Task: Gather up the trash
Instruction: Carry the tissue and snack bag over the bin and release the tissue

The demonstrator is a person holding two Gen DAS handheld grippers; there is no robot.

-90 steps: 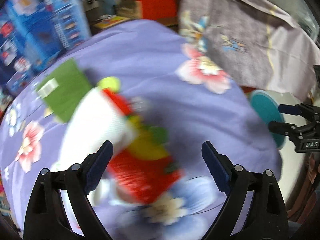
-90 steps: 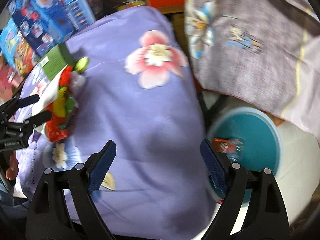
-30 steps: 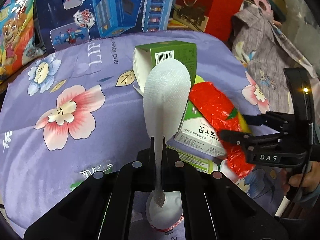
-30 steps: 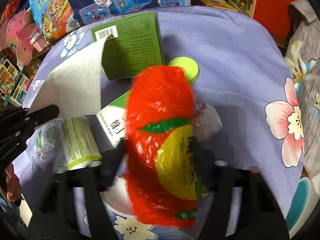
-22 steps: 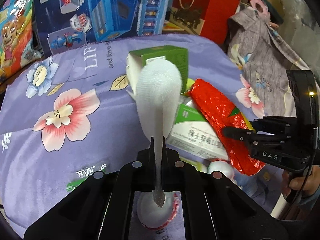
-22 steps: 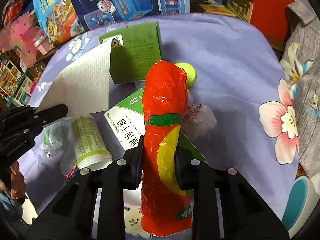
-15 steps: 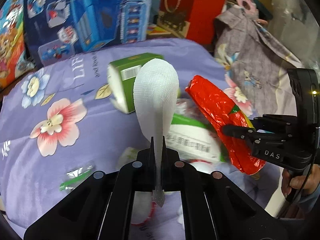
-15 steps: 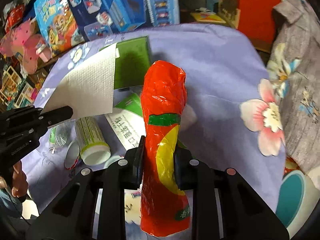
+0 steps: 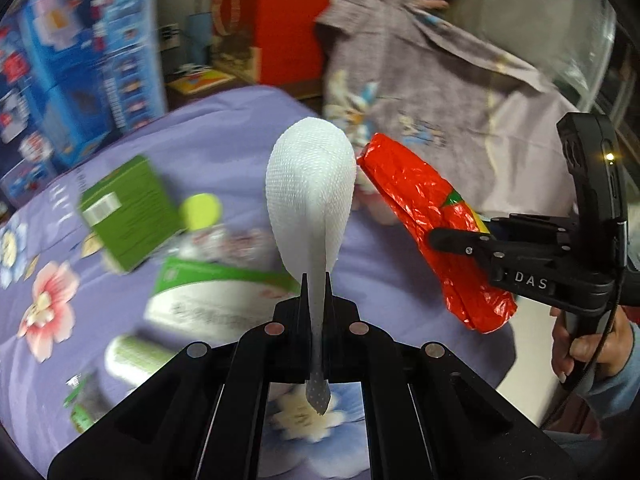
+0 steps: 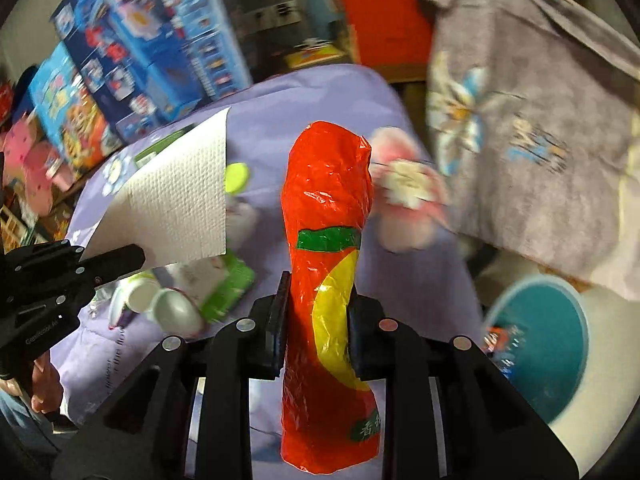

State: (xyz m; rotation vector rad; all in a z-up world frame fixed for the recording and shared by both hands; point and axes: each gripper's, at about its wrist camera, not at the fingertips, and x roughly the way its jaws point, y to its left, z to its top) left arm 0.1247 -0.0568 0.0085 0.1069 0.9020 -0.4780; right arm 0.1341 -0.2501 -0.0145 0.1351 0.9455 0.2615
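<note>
Left-wrist view first: my left gripper (image 9: 316,292) is clamped on a white paper towel (image 9: 312,196), which bulges up in a rounded loop above the jaws while its tail hangs below them. Off to that view's right, my right gripper (image 9: 436,236) pinches a red snack wrapper (image 9: 424,204), with my right hand (image 9: 580,344) wrapped round its handle.

Right-wrist view shows the same grip head-on: the jaws squeeze the wrapper (image 10: 328,280) at its yellow band, and it sticks up past them and trails below. My right jaws have just been closing, with the wrapper between them. Only this view shows the teal bin (image 10: 560,320) at lower right beside the bed, with a bit of trash already inside. It also shows the towel (image 10: 176,212) as a flat sheet held by my left gripper (image 10: 132,258).

Left on the purple floral bedspread (image 9: 224,144) are a green box (image 9: 128,212), a lime lid (image 9: 200,210), a green-and-white packet (image 9: 208,296) and a small bottle (image 9: 132,356), all blurred.

Compared with a second ago, both pieces have come up off the pile, and the leftover trash now sits lower and to the left in my left view.
</note>
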